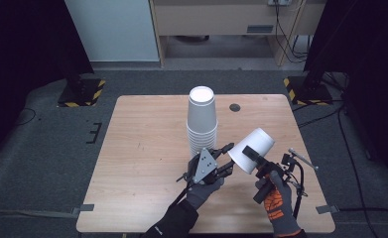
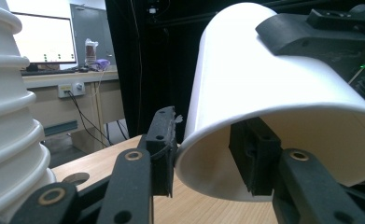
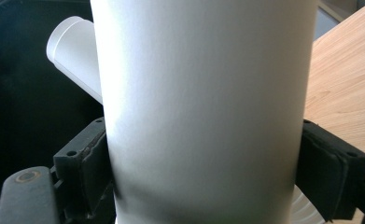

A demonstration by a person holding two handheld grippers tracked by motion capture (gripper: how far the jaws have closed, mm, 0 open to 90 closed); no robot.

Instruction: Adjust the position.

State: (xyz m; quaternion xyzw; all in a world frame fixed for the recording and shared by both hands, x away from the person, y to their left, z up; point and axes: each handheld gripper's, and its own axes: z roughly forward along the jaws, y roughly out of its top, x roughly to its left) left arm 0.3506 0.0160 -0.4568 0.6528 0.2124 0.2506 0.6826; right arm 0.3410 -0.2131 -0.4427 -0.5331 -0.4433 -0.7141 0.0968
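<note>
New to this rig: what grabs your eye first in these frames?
A tall stack of white paper cups, upside down, at mid-table. In front of it to the right, the right gripper clamps a tilted single white cup by its sides, while the left gripper straddles that cup's rim, one jaw inside.

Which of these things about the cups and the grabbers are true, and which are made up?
1. A tall stack of cups stands on the table. True.
2. The right gripper holds a white cup by its sides. True.
3. That cup is standing upright on the table. False: it is tilted and lifted off the table.
4. The left gripper has one jaw inside the cup's mouth and one outside, at the rim. True.
5. The cups are red. False: they are white.
6. The person's hands are bare. False: both wear gloves.
</note>
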